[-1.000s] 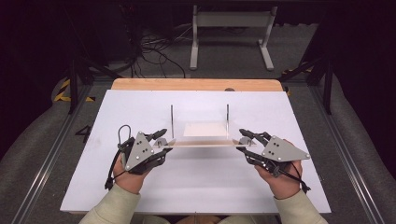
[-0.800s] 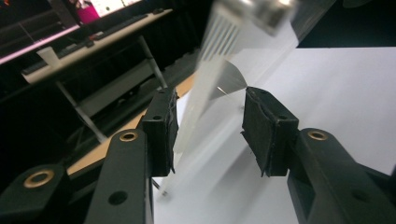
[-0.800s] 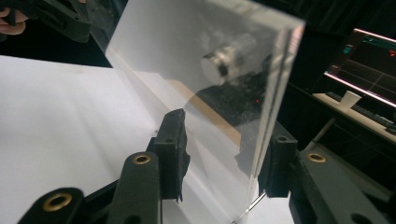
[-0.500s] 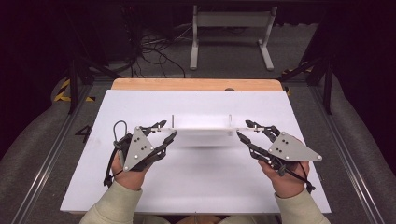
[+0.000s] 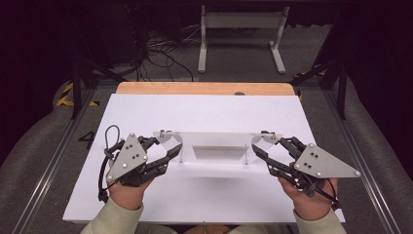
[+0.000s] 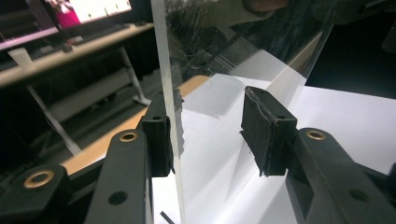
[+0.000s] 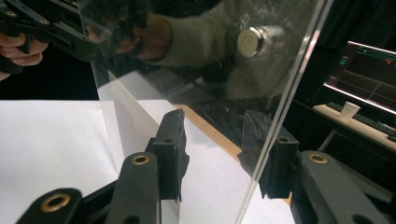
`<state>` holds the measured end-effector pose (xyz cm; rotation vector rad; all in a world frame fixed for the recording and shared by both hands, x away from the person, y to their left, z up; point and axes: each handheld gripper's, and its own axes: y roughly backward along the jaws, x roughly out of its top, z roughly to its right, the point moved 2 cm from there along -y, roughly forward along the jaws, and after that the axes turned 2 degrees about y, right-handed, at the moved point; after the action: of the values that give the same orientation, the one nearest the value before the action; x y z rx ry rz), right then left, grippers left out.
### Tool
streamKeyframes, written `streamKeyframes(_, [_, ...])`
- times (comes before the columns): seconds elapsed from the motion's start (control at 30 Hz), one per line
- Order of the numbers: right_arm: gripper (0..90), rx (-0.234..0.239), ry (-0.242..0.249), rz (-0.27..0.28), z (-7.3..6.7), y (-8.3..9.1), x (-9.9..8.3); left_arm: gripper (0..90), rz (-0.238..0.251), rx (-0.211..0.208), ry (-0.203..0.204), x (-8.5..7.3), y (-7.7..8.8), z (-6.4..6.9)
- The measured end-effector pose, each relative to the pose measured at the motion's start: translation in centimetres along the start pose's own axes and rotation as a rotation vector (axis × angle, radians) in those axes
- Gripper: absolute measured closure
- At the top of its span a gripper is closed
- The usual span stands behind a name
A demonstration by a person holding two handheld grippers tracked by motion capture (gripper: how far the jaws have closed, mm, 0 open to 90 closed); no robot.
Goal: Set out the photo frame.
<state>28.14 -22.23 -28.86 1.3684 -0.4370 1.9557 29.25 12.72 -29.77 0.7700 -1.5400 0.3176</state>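
Note:
A clear acrylic frame with metal standoffs and a white sheet inside hangs above the white table, held by its two ends. My left gripper is shut on its left end, my right gripper on its right end. In the left gripper view the jaws straddle the clear frame, with one pad against a pane's edge. In the right gripper view the gripper spans the clear frame, and one pad shows through the pane beside a metal standoff.
The white table board has a wooden strip along its far edge. Behind it on the floor are a white metal stand and loose cables. A monitor and a paper cup sit off to the side.
Both hands have risen and carried the frame up off the table. It now sits closer to the camera, with its top edge towards the high view.

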Motion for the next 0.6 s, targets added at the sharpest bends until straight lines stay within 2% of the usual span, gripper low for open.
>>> streamKeyframes(0.13, [57.3,0.020,-0.026,0.000,-0.20,0.74,0.61,57.0,-0.028,-0.015,0.028,0.60,0.57,0.59])
streamKeyframes(0.3, [56.0,0.020,-0.049,-0.002,-0.11,0.84,0.62,57.5,-0.034,-0.019,0.031,0.71,0.57,0.66])
streamKeyframes(0.43, [54.8,0.013,-0.057,0.008,0.10,0.66,0.38,57.2,-0.013,-0.020,0.023,0.58,0.24,0.54])
streamKeyframes(0.47, [54.0,0.004,-0.063,0.014,0.20,0.55,0.18,56.7,0.010,-0.016,0.020,0.46,-0.03,0.46])
streamKeyframes(0.6, [53.5,-0.004,-0.067,0.030,0.33,0.35,-0.07,55.2,0.044,-0.005,0.016,0.17,-0.34,0.28])
